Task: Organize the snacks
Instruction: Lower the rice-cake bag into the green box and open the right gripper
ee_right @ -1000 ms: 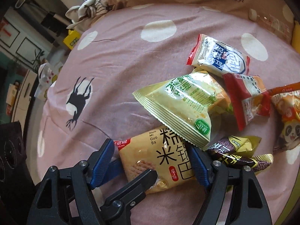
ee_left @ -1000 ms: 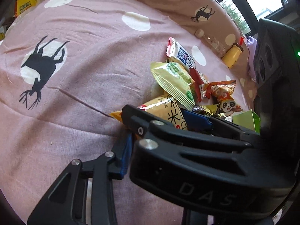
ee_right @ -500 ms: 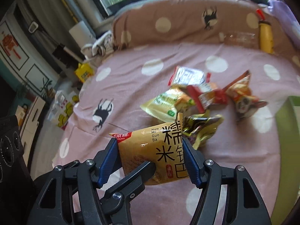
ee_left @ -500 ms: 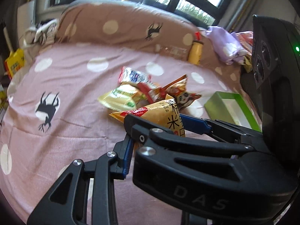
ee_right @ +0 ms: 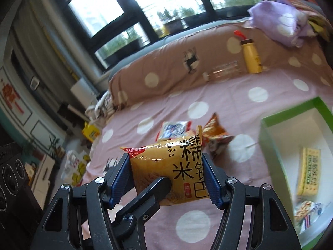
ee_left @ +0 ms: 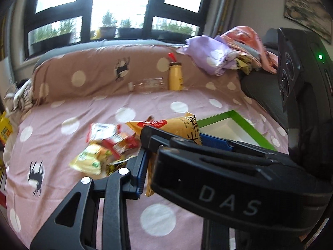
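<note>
So from the left wrist view, the yellow rice-cracker bag (ee_left: 177,128) sits up off the pink bedspread (ee_left: 83,187), left of the green box (ee_left: 239,116); can't tell the left gripper's (ee_left: 145,166) jaw state. Right wrist view: right gripper (ee_right: 166,170) pinching that bag on both sides, left of the box.

I count one yellow rice-cracker bag (ee_right: 177,170) in my right gripper (ee_right: 166,179). About five snack packets (ee_left: 108,148) lie heaped on the bedspread (ee_left: 62,187), though the blur makes that uncertain. One green box (ee_right: 291,125) holds two packets (ee_right: 308,173). By the pillow (ee_right: 166,68) I see one yellow bottle (ee_right: 251,57) and one clear bottle (ee_right: 222,73).
</note>
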The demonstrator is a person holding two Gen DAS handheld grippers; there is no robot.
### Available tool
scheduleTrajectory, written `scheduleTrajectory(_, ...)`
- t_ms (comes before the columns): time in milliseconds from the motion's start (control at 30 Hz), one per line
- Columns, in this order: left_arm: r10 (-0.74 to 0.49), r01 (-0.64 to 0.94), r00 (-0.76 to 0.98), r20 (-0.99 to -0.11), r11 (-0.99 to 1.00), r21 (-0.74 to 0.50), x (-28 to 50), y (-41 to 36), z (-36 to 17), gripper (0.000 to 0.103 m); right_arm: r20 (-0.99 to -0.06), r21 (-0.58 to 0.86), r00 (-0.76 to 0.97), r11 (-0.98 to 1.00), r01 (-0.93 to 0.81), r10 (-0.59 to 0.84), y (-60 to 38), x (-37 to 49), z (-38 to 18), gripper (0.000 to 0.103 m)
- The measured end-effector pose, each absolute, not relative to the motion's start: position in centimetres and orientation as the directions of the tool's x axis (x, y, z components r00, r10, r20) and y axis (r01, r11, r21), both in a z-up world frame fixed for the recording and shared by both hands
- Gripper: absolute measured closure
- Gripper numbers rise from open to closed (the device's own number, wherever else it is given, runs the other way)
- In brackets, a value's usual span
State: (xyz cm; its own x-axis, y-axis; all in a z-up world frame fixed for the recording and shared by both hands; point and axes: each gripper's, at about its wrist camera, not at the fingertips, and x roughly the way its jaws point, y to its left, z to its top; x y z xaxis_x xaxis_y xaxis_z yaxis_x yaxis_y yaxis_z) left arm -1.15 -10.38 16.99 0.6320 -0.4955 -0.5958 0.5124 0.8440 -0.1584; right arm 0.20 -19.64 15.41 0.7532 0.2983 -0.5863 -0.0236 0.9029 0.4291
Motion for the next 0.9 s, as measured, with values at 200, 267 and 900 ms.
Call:
scheduleTrajectory(200,-0.57,0.627,0.582,-0.58,0.768,-0.126,-1.0,-15.8,17.6,0.073,-0.538,0.481,0.818,0.87,0.102,0.202,-25.4,-1.9,15.9,0.035)
scheduleTrajectory(267,-0.587,0.655,0.566,-0.579,0.746,-0.117,-1.1,-17.7,17.6,0.073,-0.531,0.502,0.828,0.854,0.137,0.179,-27.1,-2.4,15.7,0.035)
scheduleTrajectory(900,-0.687,0.802,0.307,-0.658,0.559,-0.209,-0.5,-30.1,13.1,0.073,-0.627,0.569,0.779,0.666,0.483,-0.029,-38.9,-6.5,10.9,0.035)
